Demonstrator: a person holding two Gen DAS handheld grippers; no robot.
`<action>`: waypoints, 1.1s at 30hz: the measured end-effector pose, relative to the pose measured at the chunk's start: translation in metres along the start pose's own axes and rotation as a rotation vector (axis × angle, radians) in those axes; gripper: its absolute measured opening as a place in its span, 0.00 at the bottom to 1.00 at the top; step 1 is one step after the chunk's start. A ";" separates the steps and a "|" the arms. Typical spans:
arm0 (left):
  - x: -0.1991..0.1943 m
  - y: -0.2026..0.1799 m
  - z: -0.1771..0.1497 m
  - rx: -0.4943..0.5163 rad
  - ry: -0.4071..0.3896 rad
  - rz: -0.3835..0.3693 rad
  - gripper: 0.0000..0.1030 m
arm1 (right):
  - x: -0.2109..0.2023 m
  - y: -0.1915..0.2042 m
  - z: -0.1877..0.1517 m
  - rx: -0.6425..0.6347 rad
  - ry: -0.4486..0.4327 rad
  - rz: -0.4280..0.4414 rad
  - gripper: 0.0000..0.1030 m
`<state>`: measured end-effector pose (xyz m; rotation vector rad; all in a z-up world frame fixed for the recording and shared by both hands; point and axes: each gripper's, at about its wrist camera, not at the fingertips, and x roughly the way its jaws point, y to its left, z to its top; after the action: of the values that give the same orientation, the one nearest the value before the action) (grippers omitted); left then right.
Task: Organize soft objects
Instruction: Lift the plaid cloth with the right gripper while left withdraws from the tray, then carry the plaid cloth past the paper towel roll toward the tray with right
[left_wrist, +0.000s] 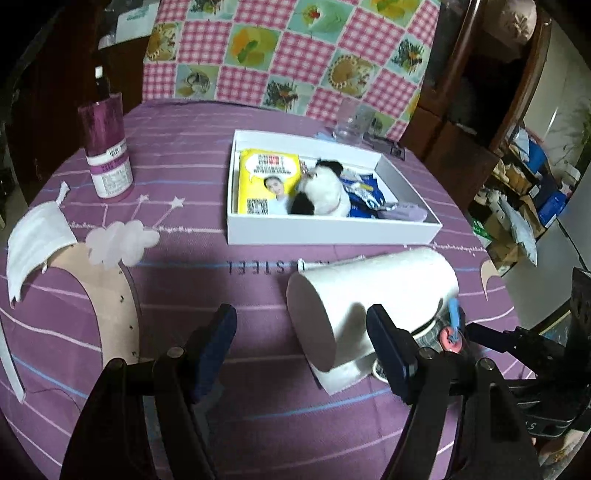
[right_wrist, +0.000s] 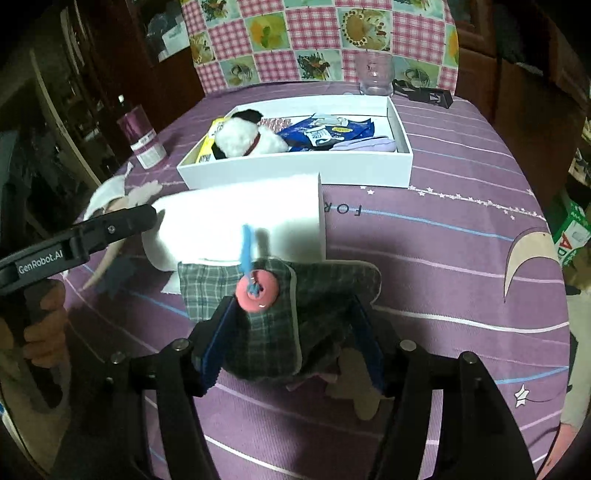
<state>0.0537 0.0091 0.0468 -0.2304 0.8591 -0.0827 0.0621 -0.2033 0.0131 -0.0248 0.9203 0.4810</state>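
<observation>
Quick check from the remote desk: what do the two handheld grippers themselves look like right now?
Both are black, with angular linkage arms, silver pivot bolts and flat dark blue pads on the fingers. The left gripper shows this in its own view; the right gripper matches. Seen from the right wrist, the left tool's body carries white "GenRobot.AI" lettering.

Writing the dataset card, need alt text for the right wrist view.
The right gripper has its jaws around a grey plaid fabric pouch with a pink button, low over a purple tablecloth. Just beyond lies a white paper roll, then a white box holding a black-and-white plush dog and packets. The left gripper enters at left.
</observation>
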 end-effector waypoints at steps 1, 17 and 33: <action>0.001 0.000 -0.001 -0.002 0.010 -0.005 0.71 | 0.001 0.001 -0.001 -0.003 0.004 -0.002 0.64; 0.008 -0.004 -0.007 0.015 0.048 0.001 0.72 | 0.011 0.002 -0.006 -0.003 0.071 0.030 0.65; 0.014 -0.007 -0.008 0.016 0.064 -0.036 0.72 | -0.052 -0.067 0.006 0.256 -0.153 0.031 0.37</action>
<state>0.0573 -0.0009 0.0329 -0.2294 0.9180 -0.1308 0.0673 -0.2817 0.0443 0.2554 0.8268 0.3851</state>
